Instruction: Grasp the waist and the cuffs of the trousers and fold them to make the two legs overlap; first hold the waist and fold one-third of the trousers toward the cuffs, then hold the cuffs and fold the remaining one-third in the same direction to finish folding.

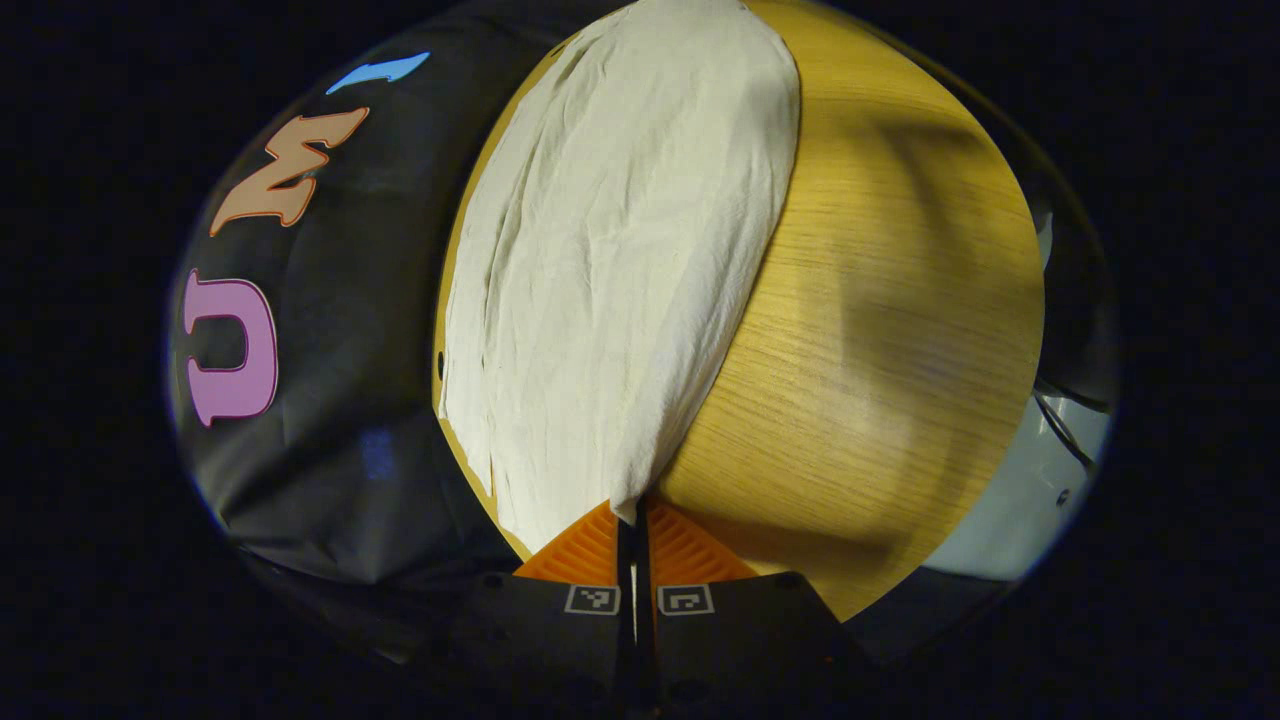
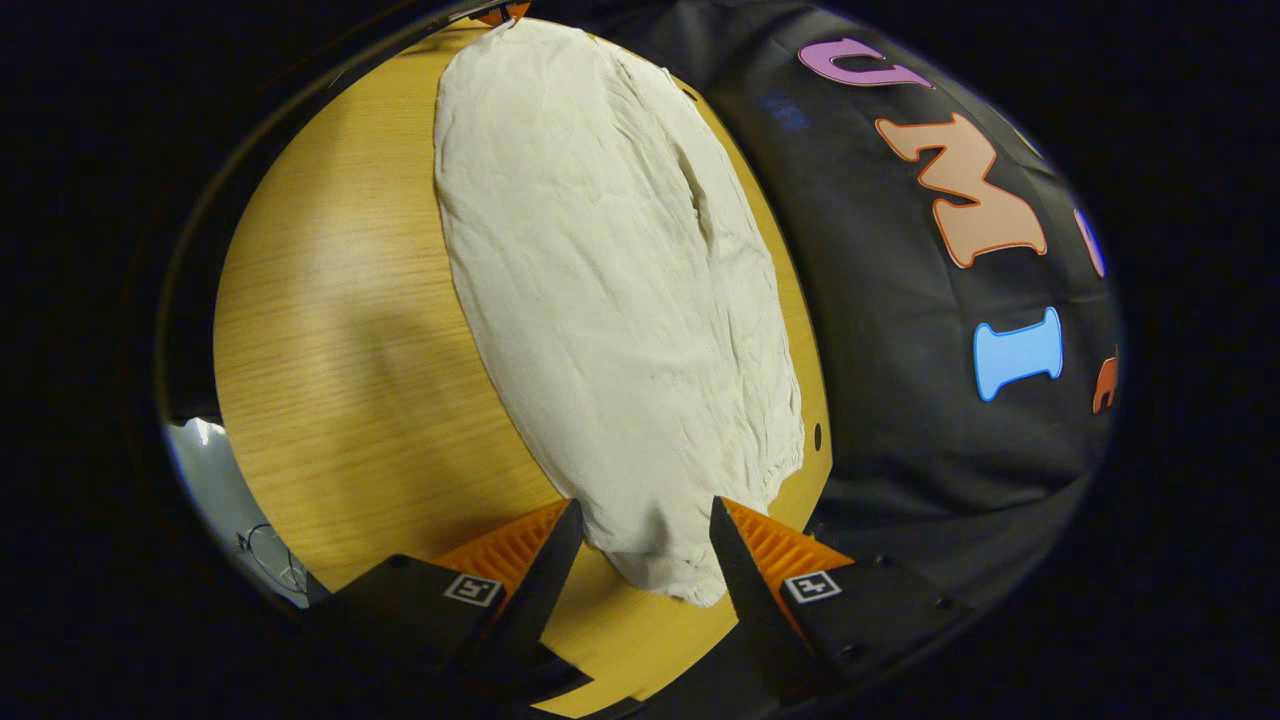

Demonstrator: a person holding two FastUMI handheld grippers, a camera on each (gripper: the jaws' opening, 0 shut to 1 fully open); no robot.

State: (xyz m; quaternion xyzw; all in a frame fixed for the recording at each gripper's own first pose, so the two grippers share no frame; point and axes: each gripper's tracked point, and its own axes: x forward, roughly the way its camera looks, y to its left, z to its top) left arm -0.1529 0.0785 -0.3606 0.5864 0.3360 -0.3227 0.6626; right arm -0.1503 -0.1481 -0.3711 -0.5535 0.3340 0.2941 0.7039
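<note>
Cream trousers [image 1: 620, 250] lie lengthwise on the wooden table [image 1: 880, 300], legs overlapped, along the table's edge by the booth wall. My left gripper [image 1: 637, 510] is shut on a corner of the near end of the cloth, which rises slightly into its fingers. In the right gripper view the trousers [image 2: 610, 300] stretch away from me. My right gripper [image 2: 645, 503] stands open around the puckered near end, a finger on each side and not pressing. At the far end a bit of the left gripper [image 2: 503, 13] shows at the cloth.
The black booth wall [image 1: 340, 400] runs close along one long side of the trousers. Bare tabletop [image 2: 340, 350] spreads on the other side. Beyond the table's edge lies pale floor with cables [image 1: 1040, 470].
</note>
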